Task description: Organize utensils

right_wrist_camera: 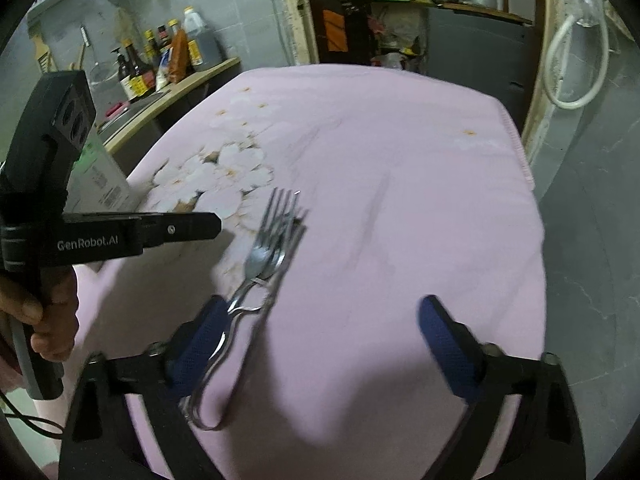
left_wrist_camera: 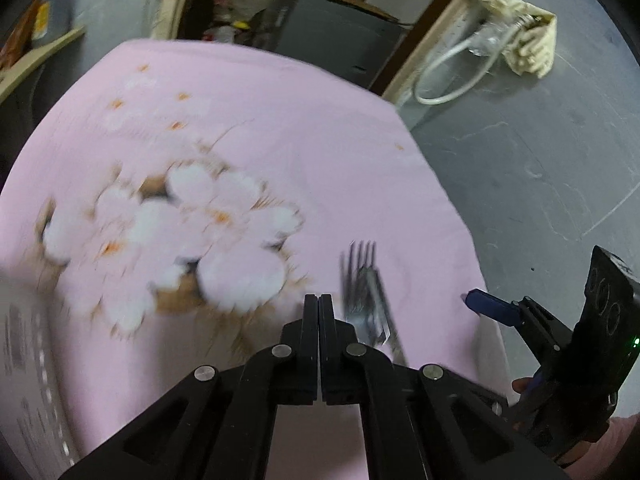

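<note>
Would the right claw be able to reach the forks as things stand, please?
Probably yes: the right claw is open, the forks lie on the pink cloth beside its left finger, and nothing covers them.

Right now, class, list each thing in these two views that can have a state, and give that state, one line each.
left gripper: shut, nothing between its jaws.
right gripper: open, jaws wide, nothing gripped.
forks: stacked together, lying flat on the cloth, beside the right gripper's left finger; contact unclear.
pink tablecloth: spread flat over the table.
white hose: looped by the wall.
</note>
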